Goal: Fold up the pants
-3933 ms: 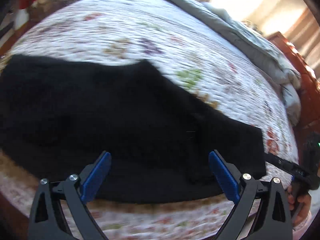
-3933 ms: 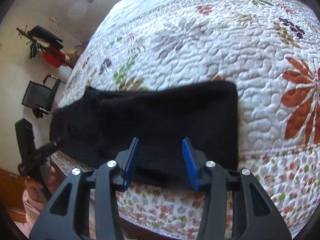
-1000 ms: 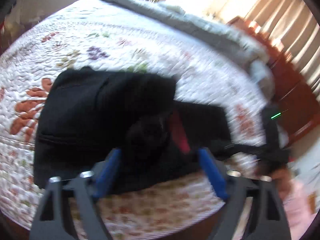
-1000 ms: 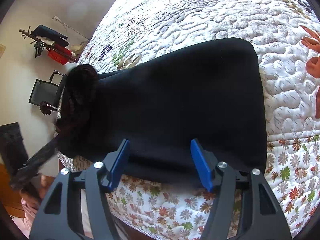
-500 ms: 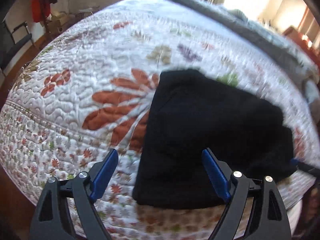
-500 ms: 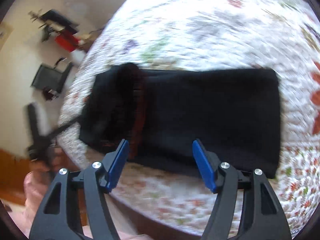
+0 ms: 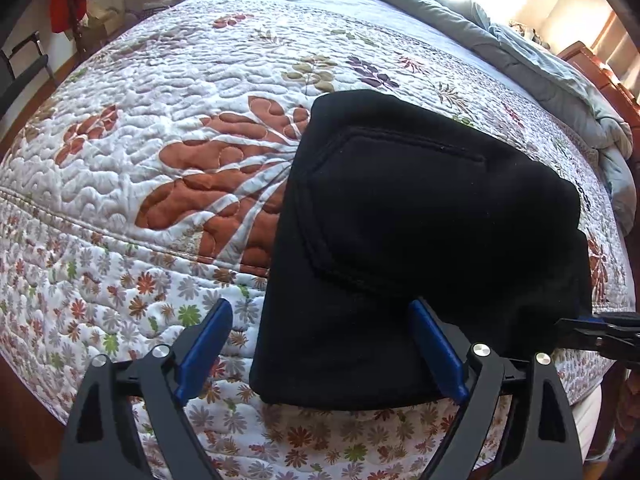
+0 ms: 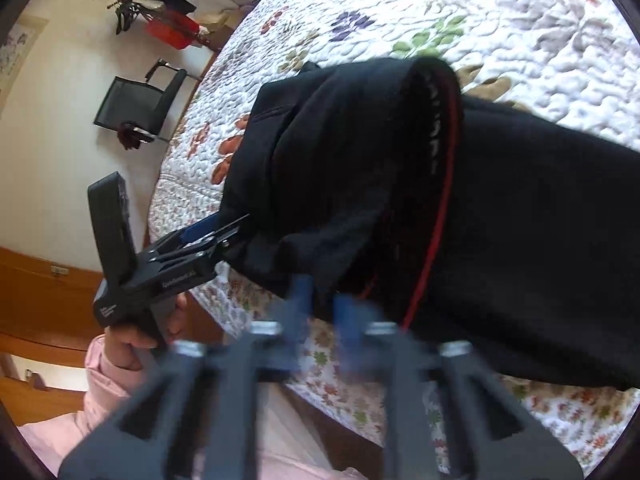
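The black pants (image 7: 420, 220) lie folded on the floral quilt near the bed's front edge, a back pocket facing up. My left gripper (image 7: 320, 344) is open, its blue pads on either side of the bundle's near left corner. In the right wrist view the waistband end (image 8: 360, 168), with red inner trim, is lifted and doubled over the rest. My right gripper (image 8: 320, 304) is blurred, its pads nearly together on the black cloth's near edge. The left gripper (image 8: 212, 232) shows there at the pants' left edge.
The quilt (image 7: 168, 128) covers the whole bed. A grey duvet (image 7: 520, 48) is bunched along the far side. A wooden headboard (image 7: 604, 76) is at the far right. A black chair (image 8: 140, 100) and a coat rack (image 8: 152, 16) stand by the wall.
The waistband end has been carried over onto the legs, making a shorter bundle. My left gripper has let go and sits open at its left end. My right gripper has closed in on the near edge.
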A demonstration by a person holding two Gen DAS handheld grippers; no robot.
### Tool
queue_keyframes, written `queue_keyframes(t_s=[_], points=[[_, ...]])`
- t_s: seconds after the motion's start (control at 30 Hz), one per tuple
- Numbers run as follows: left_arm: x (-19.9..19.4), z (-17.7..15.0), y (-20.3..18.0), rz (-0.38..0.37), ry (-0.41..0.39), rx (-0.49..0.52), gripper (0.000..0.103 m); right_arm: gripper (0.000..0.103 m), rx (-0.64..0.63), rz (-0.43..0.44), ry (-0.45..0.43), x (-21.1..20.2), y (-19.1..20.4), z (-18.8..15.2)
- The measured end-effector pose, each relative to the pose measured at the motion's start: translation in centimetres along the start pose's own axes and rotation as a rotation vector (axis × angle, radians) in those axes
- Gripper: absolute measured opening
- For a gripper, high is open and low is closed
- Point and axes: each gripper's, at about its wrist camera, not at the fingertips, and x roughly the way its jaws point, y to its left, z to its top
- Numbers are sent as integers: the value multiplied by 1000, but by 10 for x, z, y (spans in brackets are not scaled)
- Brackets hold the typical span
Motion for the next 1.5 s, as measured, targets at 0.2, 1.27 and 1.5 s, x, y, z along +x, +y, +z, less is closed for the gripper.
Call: queue_keyframes(t_s=[0.2, 1.27, 1.5], points=[[-10, 1, 4, -62, -29, -16, 98, 2, -79, 48, -89, -41, 14, -10], [-18, -14, 34, -69, 58, -70, 99, 48, 115, 44, -15, 8, -57, 23], [-23, -12, 34, -74, 53, -65, 99, 17, 65, 84, -66, -6, -39, 24]])
